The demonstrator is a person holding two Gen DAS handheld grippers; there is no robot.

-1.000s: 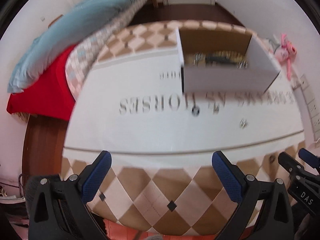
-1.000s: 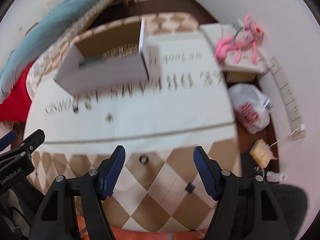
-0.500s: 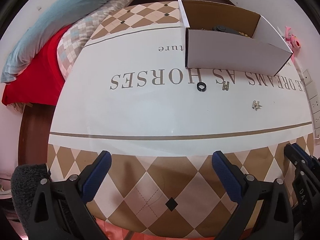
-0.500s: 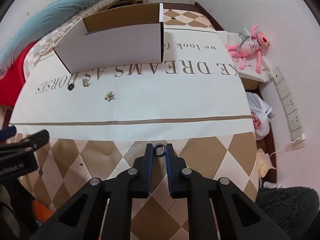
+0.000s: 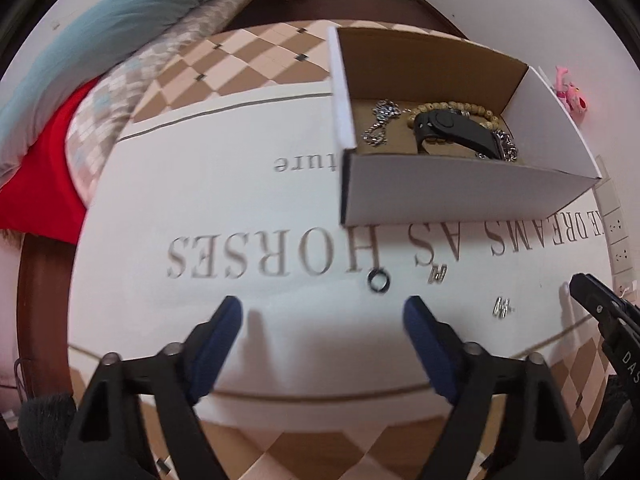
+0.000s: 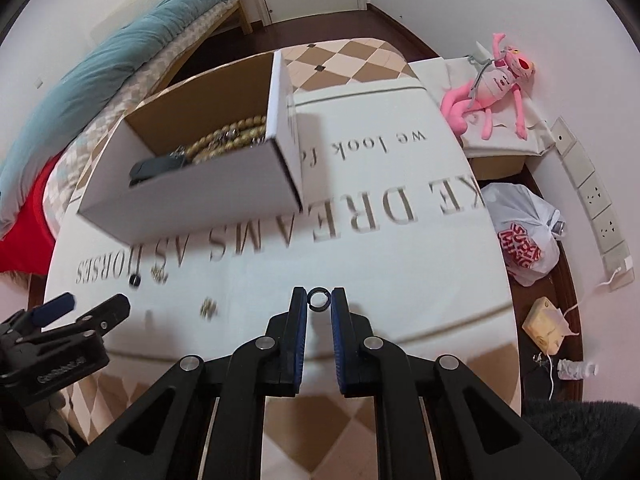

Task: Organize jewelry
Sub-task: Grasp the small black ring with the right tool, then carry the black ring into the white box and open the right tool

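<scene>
— Bedroom, by the look of it: a bed with a blue quilt (image 6: 120, 68) along the wall, a pink plush toy (image 6: 496, 84) on a side box, and a table (image 5: 240, 452) under a checkered cloth with a white runner (image 6: 400, 248) printed in big letters.

— Where's the jewelry?

— Most of it lies in the white cardboard box (image 5: 460, 196) on the runner: a wooden bead bracelet (image 5: 456, 110), a silver chain (image 5: 380, 126) and a black watch (image 5: 456, 130). On the runner in front of the box lie a black ring (image 5: 379, 281) and two small silver pieces, one (image 5: 437, 275) just right of that ring, another (image 5: 501, 307) further right.

— And the tools?

— The right tool (image 6: 319, 300) is clamped on a second dark ring (image 6: 319, 298), pinched at the very tips above the runner. The left tool (image 5: 322, 314) has its jaws apart, though they've just been narrowing, with nothing between them; the black ring sits just beyond its right fingertip.
</scene>
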